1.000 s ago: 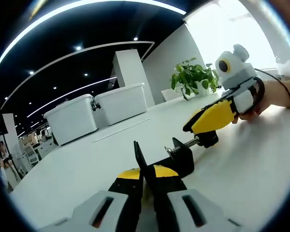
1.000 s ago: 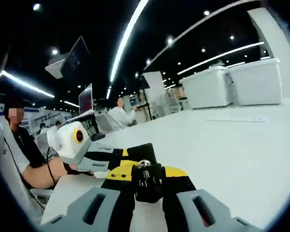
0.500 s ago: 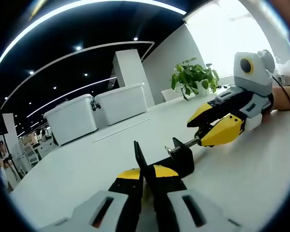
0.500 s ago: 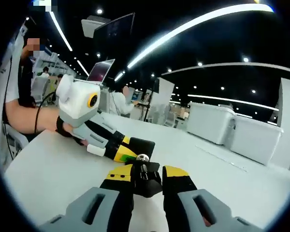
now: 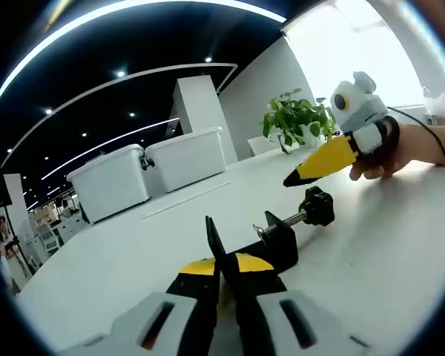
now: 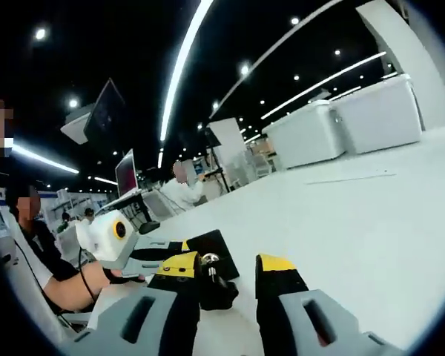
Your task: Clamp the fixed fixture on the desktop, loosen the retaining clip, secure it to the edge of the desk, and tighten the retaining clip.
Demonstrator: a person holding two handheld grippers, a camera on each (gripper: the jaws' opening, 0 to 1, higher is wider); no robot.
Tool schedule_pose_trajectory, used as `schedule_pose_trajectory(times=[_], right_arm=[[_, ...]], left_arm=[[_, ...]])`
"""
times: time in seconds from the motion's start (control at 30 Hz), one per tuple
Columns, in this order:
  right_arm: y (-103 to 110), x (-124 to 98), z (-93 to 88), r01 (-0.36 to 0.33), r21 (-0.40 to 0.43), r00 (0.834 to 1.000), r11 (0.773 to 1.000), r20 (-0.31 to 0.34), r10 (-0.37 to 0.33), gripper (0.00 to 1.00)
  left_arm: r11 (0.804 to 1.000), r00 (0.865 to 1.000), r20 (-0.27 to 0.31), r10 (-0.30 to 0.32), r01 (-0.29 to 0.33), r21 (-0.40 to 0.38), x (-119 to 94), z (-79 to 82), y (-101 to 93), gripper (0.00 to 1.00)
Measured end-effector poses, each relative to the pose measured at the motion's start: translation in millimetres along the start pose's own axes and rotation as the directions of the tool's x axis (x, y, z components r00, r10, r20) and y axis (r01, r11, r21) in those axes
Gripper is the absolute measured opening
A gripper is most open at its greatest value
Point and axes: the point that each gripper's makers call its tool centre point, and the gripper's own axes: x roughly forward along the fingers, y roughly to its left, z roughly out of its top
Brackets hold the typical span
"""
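My left gripper [image 5: 226,268] is shut on the flat black plate of the clamp fixture [image 5: 276,241], which lies on the white desk [image 5: 386,252]. The fixture's screw runs away from me to a black knob [image 5: 317,206]. The right gripper [image 5: 293,179] hovers just above and behind that knob, clear of it, held by a hand [image 5: 389,156]. In the right gripper view my right gripper [image 6: 230,265] is open, and the knob [image 6: 210,285] sits low, close to its left jaw. Beyond it the left gripper [image 6: 152,248] holds the fixture's black plate [image 6: 211,241].
Two white lidded bins [image 5: 111,182] [image 5: 185,157] stand at the back of the desk, with a potted plant [image 5: 297,119] farther right. A person [image 6: 37,237] sits at the desk's left end, and another [image 6: 182,189] sits farther back among monitors.
The right gripper has let go of the knob and lifted back from it, its jaws spread. The left gripper and the fixture have not moved.
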Motion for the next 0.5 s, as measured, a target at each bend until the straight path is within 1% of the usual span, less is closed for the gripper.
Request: schedule_pose_trajectory(times=[0.1, 0.17, 0.2, 0.33, 0.4, 0.5], right_arm=[[9, 2, -3.8, -0.024, -0.012, 0.999, 1.0, -0.022, 0.023, 0.26], [9, 4, -9.3, -0.022, -0.031, 0.999, 0.999, -0.046, 0.02, 0.24], [10, 5, -9.9, -0.022, -0.037, 0.999, 0.999, -0.047, 0.02, 0.24], [10, 5, -8.9, -0.021, -0.019, 0.999, 1.0, -0.043, 0.02, 0.21], [13, 5, -9.4, -0.028, -0.017, 0.999, 0.999, -0.042, 0.028, 0.17], [15, 5, -8.7, -0.033, -0.034, 0.999, 0.999, -0.036, 0.032, 0.16]], left_arm=[[1.0, 1.0, 0.0, 0.0, 0.0, -0.001, 2, -0.5, 2.1, 0.07], [1.0, 1.0, 0.0, 0.0, 0.0, 0.001, 2, -0.6, 2.9, 0.07], [1.0, 1.0, 0.001, 0.0, 0.0, 0.0, 3, -0.5, 3.1, 0.07], [1.0, 1.0, 0.0, 0.0, 0.0, 0.0, 1, 0.0, 1.3, 0.07], [1.0, 1.0, 0.0, 0.0, 0.0, 0.001, 0, 0.2, 1.4, 0.07], [1.0, 1.0, 0.0, 0.0, 0.0, 0.0, 1, 0.1, 2.4, 0.07]])
